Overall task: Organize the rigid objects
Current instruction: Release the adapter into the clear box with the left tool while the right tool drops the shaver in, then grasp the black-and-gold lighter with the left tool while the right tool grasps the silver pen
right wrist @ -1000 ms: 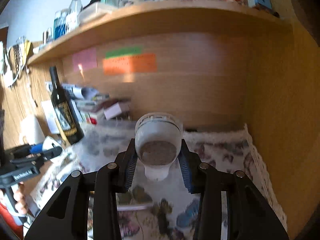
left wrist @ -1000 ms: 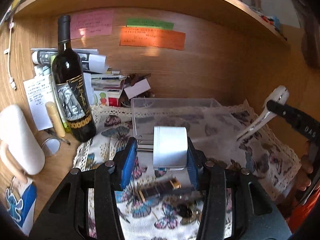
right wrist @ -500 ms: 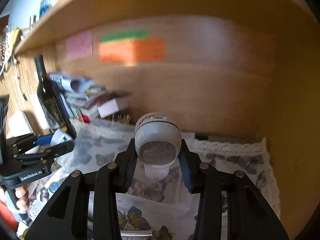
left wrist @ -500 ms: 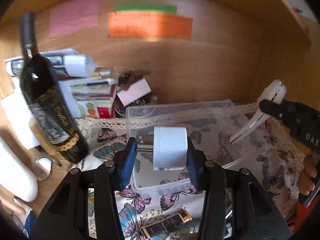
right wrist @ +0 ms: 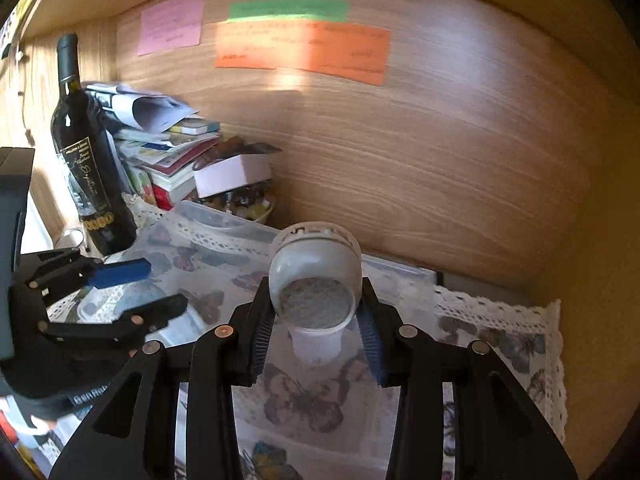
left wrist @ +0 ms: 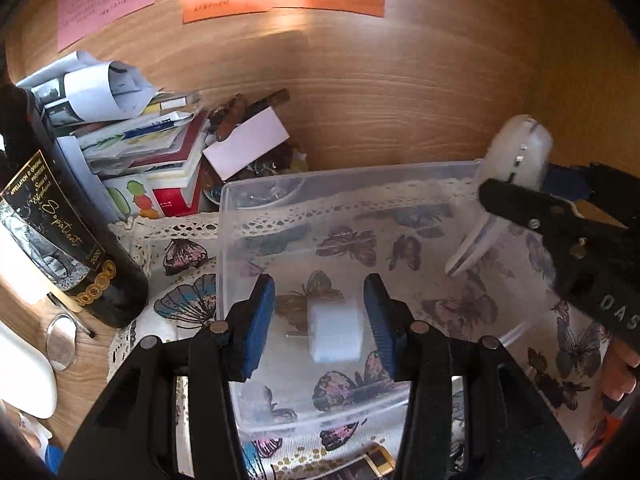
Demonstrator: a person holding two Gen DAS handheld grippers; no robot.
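Your left gripper (left wrist: 319, 316) hangs over the clear plastic box (left wrist: 228, 240), and its blue-padded fingers (left wrist: 260, 320) stand wide apart with nothing between the pads. The white plug adapter (left wrist: 335, 332) shows blurred in the gap between them, touching neither pad; it sits inside the box outline, though you cannot tell from this view whether it rests on the box floor. The box stands on the butterfly-print cloth (left wrist: 184, 256) that covers the counter (left wrist: 84, 376), its far wall close to the wooden back panel (left wrist: 380, 92).

Your right gripper (right wrist: 316, 320) has its fingers closed narrow on the white handheld device (right wrist: 316, 276), gripping it on both sides just below its rounded head; the mesh face of the head looks back toward the camera. In the left wrist view the same device (left wrist: 516, 156) hangs above the right rim of the box, with its slim end pointing down toward the box interior.

A dark wine bottle (left wrist: 60, 220) stands upright on the counter at the left, just beside the cloth's lace edge. Behind it lies a stack of books and papers (left wrist: 152, 140) against the back panel, and pink (right wrist: 170, 24), green (right wrist: 288, 10) and orange (right wrist: 304, 52) notes are stuck on the panel above.
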